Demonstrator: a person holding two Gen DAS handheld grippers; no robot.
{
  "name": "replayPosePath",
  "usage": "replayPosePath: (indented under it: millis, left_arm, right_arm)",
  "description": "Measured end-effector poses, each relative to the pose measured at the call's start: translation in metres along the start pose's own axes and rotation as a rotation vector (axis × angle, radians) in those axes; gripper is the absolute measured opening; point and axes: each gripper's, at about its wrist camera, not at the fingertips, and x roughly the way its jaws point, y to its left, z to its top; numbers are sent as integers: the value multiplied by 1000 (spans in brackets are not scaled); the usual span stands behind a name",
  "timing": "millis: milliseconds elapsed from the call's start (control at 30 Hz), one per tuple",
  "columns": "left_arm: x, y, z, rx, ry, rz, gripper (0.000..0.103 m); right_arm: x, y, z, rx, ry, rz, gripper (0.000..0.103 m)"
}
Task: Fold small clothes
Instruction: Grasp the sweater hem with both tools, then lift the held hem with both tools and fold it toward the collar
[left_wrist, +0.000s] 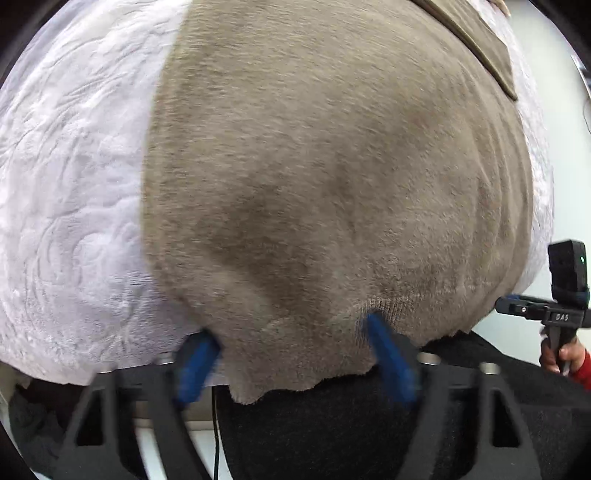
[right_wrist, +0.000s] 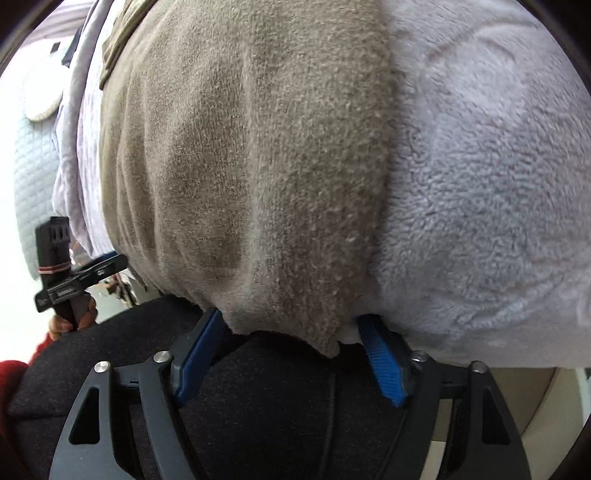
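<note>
Left tool (left_wrist: 291, 332) tips buried under taupe cloth (left_wrist: 332, 166).

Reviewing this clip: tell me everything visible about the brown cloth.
The brown cloth is taupe, fleecy, short-piled and softly rippled. It lies spread flat over a pale lilac embossed blanket, which shows on both sides. A flat seamed band runs along its far end. Its near edge is ragged and overhangs a dark fabric surface. The left tongs straddle one near corner and the right tongs the other, blue pads beside the fabric; whether they pinch yet is unclear.
</note>
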Motion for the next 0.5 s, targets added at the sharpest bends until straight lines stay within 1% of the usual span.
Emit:
replayPosePath:
  millis: [33,67,100,200,300,433,467,500]
  left_arm:
    - [-4,3,1,-11,-4,-40,42]
    - [-6,5,5,-24,-4,-87,18]
    - [-9,7,6,-40,-2,-137,13]
    - [-26,2,8,-30,-34,-204,13]
    - [-48,-7,15,-27,-83,-287,13]
    - [-71,-19,26,2,-160,-329,13]
    - [-79,-21,32,9,-180,-333,13]
    - [-92,-14,44,16,-199,-338,13]
  right_arm:
    - [-4,-2,-2,15,-12,25,17]
    - [-8,-2,-4,20,-26,57,16]
    - [-13,-1,-6,19,-41,93,12]
    - [-28,6,-8,18,-85,201,11]
    - [-48,16,-3,25,-152,319,11]
    - [-75,28,9,28,-250,458,11]
    - [-80,31,12,27,-268,482,11]
    - [-87,34,17,27,-293,513,11]
